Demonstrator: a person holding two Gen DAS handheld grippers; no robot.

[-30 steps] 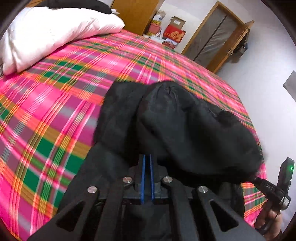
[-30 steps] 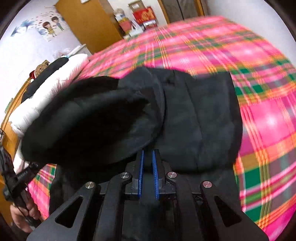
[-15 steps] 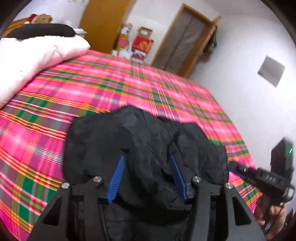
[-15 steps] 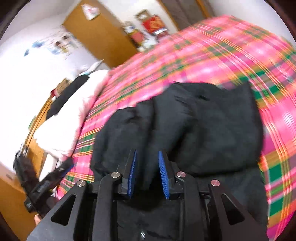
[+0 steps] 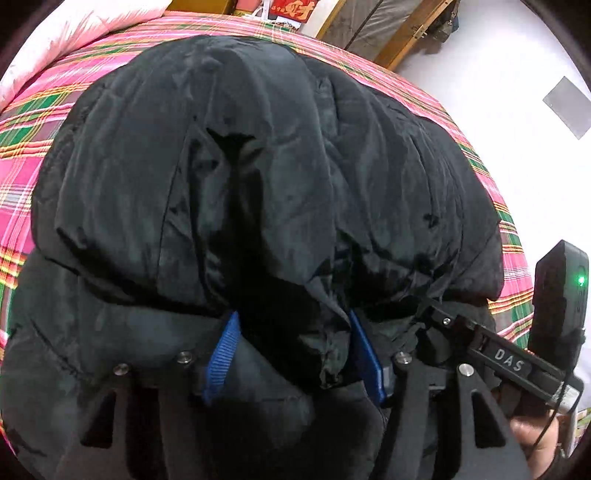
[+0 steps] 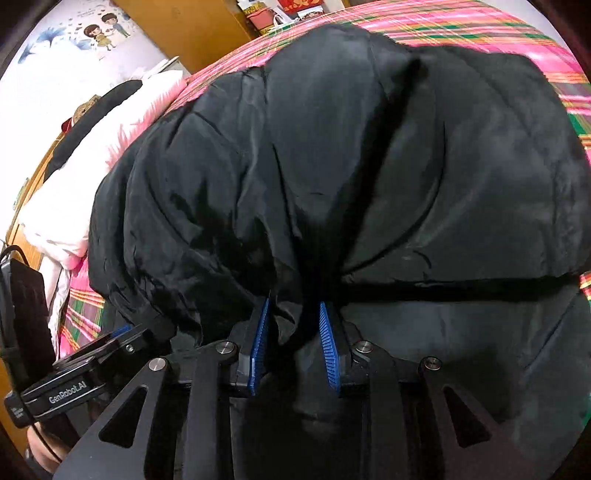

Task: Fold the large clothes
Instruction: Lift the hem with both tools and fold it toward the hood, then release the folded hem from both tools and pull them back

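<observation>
A large black padded jacket (image 5: pixel 266 177) lies folded over itself on the plaid bed and fills both views; it also shows in the right wrist view (image 6: pixel 369 166). My left gripper (image 5: pixel 293 328) is open, its blue pads spread, with a bulge of the jacket's folded edge between them. My right gripper (image 6: pixel 293 321) is open, its pads apart around a fold of jacket fabric. The two grippers sit side by side at the near fold; the right one shows in the left wrist view (image 5: pixel 509 358), the left one in the right wrist view (image 6: pixel 66 384).
The bed has a pink, green and yellow plaid cover (image 5: pixel 22 122). A white pillow (image 6: pixel 70 192) lies at the headboard side. A wooden wardrobe (image 6: pixel 184 26) and a door (image 5: pixel 384 26) stand beyond the bed. A white wall (image 5: pixel 517 110) is to the right.
Both grippers opened from shut, letting go of the jacket edge they had carried over. Both then moved in low against the folded jacket, which now fills the views.
</observation>
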